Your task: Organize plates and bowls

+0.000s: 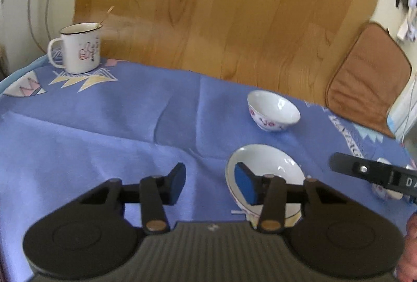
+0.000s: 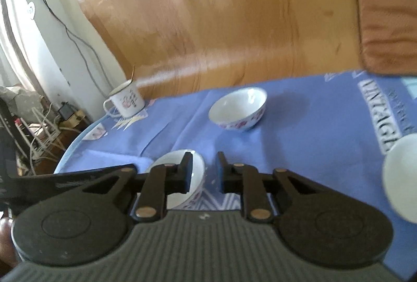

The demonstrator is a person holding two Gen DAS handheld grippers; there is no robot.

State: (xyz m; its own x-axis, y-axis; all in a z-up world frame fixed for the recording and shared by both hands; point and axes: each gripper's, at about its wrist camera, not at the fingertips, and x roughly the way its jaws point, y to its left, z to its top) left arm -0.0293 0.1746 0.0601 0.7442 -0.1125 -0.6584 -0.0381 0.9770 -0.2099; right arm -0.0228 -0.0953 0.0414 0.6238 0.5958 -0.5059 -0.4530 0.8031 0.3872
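Both grippers are hanging open, holding nothing. The left gripper (image 1: pixel 209 184) has a finger over the near bowl (image 1: pixel 271 164); the right gripper (image 2: pixel 203 172) too. Both grabbing it could tip it.

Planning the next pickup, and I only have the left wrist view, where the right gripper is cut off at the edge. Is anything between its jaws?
Observer: No. In the right wrist view the right gripper shows a narrow gap with only the blue tablecloth behind it.
Operator: Where is the near bowl relative to it?
Observer: The near bowl lies to the picture's left of that gap, partly behind one finger, not between the jaws.
Operator: Anything on the other side?
Observer: A round white dish, cut by the frame's right edge; bowl or plate, I cannot tell.
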